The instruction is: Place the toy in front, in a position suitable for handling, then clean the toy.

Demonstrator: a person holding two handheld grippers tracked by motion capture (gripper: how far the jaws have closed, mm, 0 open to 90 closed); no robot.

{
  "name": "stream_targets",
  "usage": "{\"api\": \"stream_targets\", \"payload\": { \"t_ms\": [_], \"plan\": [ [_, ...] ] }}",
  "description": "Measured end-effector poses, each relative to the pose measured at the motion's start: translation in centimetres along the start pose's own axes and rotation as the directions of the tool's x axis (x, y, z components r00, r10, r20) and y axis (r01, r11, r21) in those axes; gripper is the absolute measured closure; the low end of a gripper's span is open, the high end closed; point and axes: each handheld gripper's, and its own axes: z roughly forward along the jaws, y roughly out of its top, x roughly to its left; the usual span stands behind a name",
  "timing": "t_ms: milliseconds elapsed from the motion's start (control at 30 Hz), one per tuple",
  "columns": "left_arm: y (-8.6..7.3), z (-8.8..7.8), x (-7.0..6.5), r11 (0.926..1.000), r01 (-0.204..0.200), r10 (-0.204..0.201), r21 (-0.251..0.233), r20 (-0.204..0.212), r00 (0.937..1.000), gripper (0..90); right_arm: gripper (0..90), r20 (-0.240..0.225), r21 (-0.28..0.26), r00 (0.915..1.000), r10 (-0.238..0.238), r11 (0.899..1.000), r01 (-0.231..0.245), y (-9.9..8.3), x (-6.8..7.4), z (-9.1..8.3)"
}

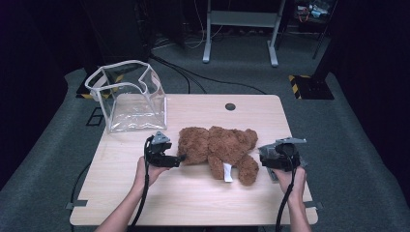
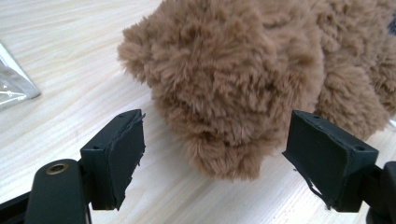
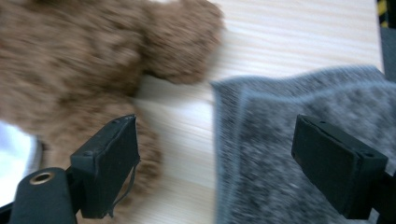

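Teddy bear (image 1: 220,150) lies at centre of the high view, left gripper (image 1: 175,158) and right gripper (image 1: 265,157) flanking it. Left gripper view: jaws spread around brown fur. Right gripper view: jaws spread, bear upper left, grey cloth (image 3: 299,154) lower right.

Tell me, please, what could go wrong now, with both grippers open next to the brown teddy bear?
1. The left gripper stands open around one furry limb of the teddy bear; closing there may catch only plush, which could slip.
2. The right gripper has grey cloth under one jaw, so it may pinch the cloth with the bear.
3. The clear bag sags at its rim, so the bear may snag there.
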Motion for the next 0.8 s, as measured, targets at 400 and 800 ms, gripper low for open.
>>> {"api": "stream_targets", "payload": {
  "t_ms": [400, 800],
  "plan": [
    [-1.2, 1.3, -1.1, 0.9991, -0.032, 0.032, 0.027, -0.009, 0.9994, 17.9, 13.6, 0.087, 0.042, 0.9953, 0.043, 0.998, -0.046, -1.3, -2.6, 1.0],
    [-2.2, 2.8, -1.7, 0.9990, -0.046, 0.045, 0.001, -0.046, 0.9979, 43.2, 9.7, 0.157, 0.113, 0.9853, 0.066, 0.990, -0.085, -2.2, -4.0, 3.1]
  ]
}}
